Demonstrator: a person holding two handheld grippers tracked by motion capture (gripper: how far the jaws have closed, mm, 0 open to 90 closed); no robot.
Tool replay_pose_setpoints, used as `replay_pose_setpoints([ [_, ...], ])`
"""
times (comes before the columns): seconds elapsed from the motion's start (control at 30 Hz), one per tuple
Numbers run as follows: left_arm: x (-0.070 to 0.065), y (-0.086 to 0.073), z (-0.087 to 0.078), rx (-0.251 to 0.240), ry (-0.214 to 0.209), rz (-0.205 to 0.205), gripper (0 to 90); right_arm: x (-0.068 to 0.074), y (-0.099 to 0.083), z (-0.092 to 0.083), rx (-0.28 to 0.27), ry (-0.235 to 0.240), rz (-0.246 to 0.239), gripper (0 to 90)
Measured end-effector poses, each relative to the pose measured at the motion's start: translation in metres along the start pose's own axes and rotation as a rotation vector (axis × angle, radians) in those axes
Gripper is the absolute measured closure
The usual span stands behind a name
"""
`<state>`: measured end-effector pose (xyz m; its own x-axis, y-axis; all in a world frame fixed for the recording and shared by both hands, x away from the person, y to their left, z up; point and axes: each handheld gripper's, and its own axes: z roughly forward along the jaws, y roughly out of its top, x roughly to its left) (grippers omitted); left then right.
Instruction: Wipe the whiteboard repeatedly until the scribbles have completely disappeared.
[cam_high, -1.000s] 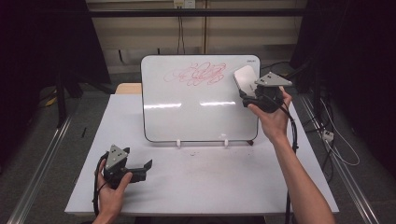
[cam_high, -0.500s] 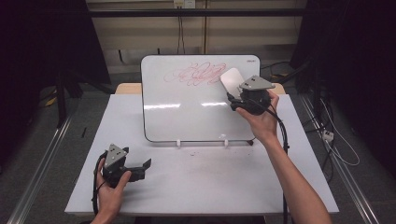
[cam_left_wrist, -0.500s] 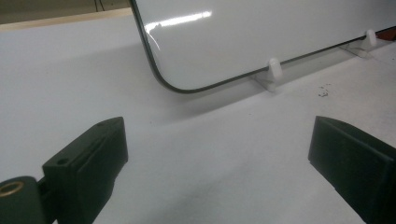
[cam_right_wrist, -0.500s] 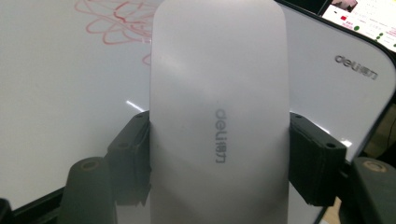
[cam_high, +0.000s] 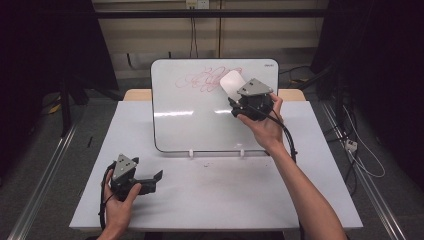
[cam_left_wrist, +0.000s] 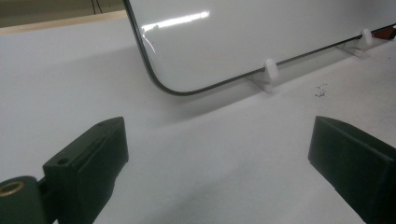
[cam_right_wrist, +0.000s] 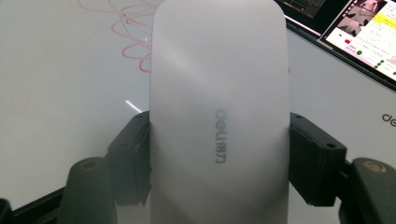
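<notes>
Near the front-left corner of the white surface (cam_high: 210, 200), your left gripper (cam_high: 152, 179) rests low in your left hand (cam_high: 119, 207), its fingers (cam_left_wrist: 88, 158) spread wide apart with nothing between them, pointing toward the lower edge of the whiteboard (cam_high: 190, 120). The board stands tilted on two small white feet (cam_left_wrist: 269, 70) toward the back middle of the surface. Farther back, your right hand (cam_high: 265, 125) holds the right gripper (cam_high: 231, 97) up against the board's upper right part, its fingers (cam_right_wrist: 133, 154) clamped on both sides of a white eraser (cam_right_wrist: 217, 112), which lies against the board beside the red scribble (cam_high: 202, 80).
</notes>
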<state>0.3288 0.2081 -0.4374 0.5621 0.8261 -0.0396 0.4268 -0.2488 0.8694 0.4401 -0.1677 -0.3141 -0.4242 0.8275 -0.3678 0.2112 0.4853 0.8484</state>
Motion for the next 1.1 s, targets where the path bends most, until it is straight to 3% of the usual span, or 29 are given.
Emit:
replay_pose_setpoints([
  [0.17,-0.002,0.001,-0.001,-0.007,-0.001,0.008,4.8,-0.003,0.006,0.005,0.009,-0.044,-0.013,31.5],
  [0.33,-0.001,0.0,-0.001,-0.005,-0.003,0.006,4.8,-0.006,0.009,0.011,0.015,-0.057,0.001,31.6],
  [0.63,0.0,0.0,-0.003,-0.004,0.008,0.004,5.1,-0.011,0.015,0.025,0.03,-0.11,-0.015,31.6],
  [0.9,0.001,0.001,-0.001,-0.002,0.004,0.003,5.1,-0.021,0.017,0.032,0.047,-0.135,-0.009,31.6],
  [1.1,0.001,0.0,-0.002,-0.006,0.005,0.001,5.1,-0.03,0.012,0.039,0.076,-0.182,0.02,31.6],
])
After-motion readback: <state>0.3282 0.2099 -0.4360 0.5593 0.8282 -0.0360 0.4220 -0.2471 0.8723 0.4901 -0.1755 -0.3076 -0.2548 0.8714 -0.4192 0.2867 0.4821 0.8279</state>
